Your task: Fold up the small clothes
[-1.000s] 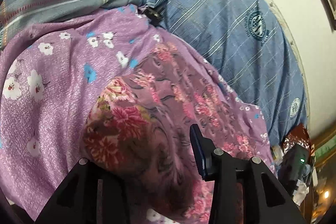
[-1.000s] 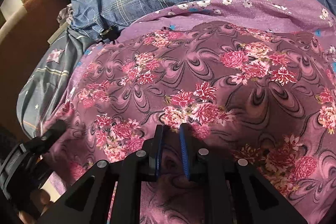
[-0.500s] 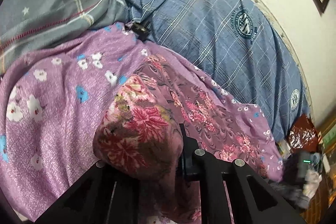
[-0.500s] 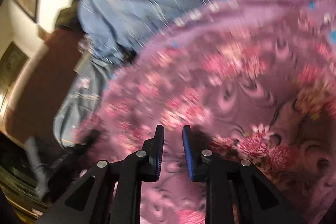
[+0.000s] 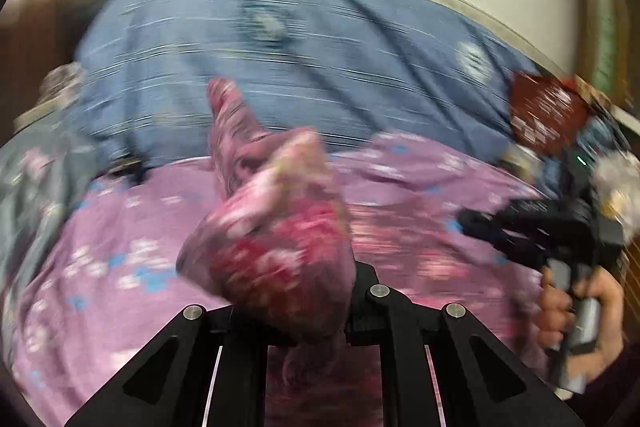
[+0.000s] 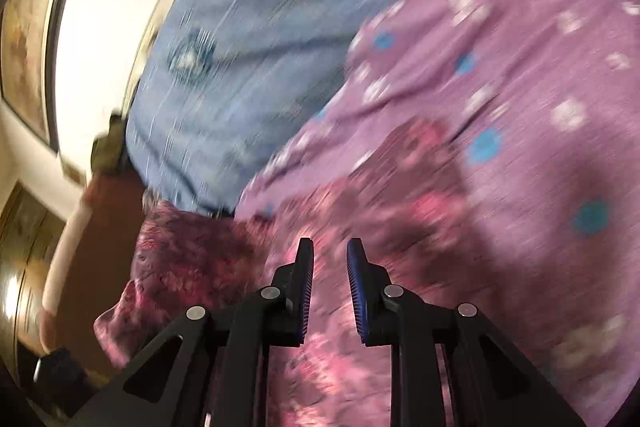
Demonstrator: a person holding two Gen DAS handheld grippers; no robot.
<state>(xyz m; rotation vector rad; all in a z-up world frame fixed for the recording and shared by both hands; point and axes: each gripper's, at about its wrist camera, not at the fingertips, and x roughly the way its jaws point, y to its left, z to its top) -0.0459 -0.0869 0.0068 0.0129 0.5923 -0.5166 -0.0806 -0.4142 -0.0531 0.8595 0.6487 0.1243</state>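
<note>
Left tool (image 5: 288, 291) clamped on bunched floral garment (image 5: 280, 239), lifted above lilac flowered cloth (image 5: 100, 267) on bed; right tool (image 6: 329, 283) jaws opening, nothing pinched between them, garment beneath

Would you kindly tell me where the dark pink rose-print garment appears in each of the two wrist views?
Left wrist view: the dark pink rose-print garment fills the lower centre, bunched in the left gripper, a corner sticking upward.
Right wrist view: it spreads across the bottom centre and lower left, passing under the right gripper, whose jaws are opening with nothing visibly pinched.
Shared landmark: the blue checked bedcover, behind the garment.
</note>
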